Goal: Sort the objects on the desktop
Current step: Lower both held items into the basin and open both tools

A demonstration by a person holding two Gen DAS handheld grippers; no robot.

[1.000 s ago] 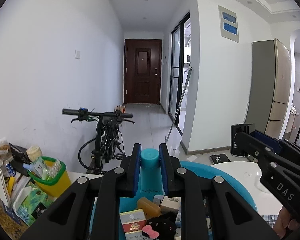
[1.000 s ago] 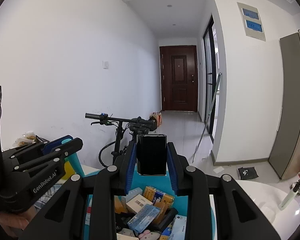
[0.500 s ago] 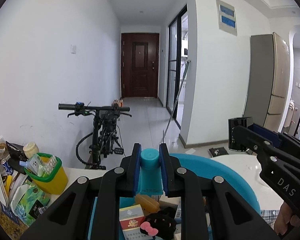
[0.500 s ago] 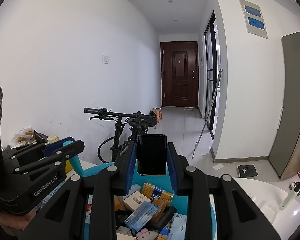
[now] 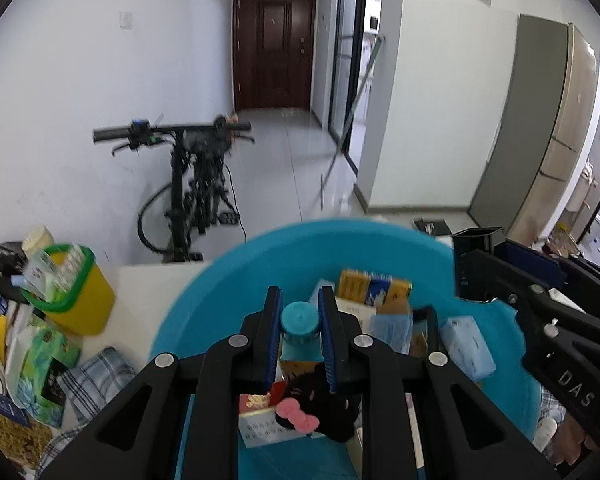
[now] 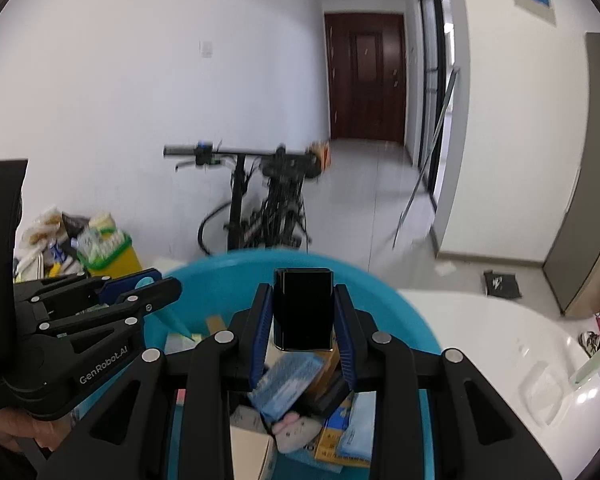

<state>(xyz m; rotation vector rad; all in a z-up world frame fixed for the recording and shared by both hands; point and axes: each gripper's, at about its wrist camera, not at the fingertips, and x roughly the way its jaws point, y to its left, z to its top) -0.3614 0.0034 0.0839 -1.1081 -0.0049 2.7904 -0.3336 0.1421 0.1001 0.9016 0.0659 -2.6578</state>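
The left gripper (image 5: pixel 299 334) stayed clamped on the teal-capped bottle (image 5: pixel 299 334), the right gripper (image 6: pixel 303 316) on the black box (image 6: pixel 303 309); both had tipped down from a level view moments earlier, now hanging over the blue basin (image 5: pixel 236 264) of packets, likely about to drop their loads in.

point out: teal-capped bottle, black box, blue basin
teal-capped bottle (image 5: pixel 299 319), left wrist view, on its cap, between the closed fingers.
black box (image 6: pixel 303 309), right wrist view, middle of its glossy front face.
blue basin (image 5: pixel 236 276), left wrist view, bare inner wall near the far-left rim.
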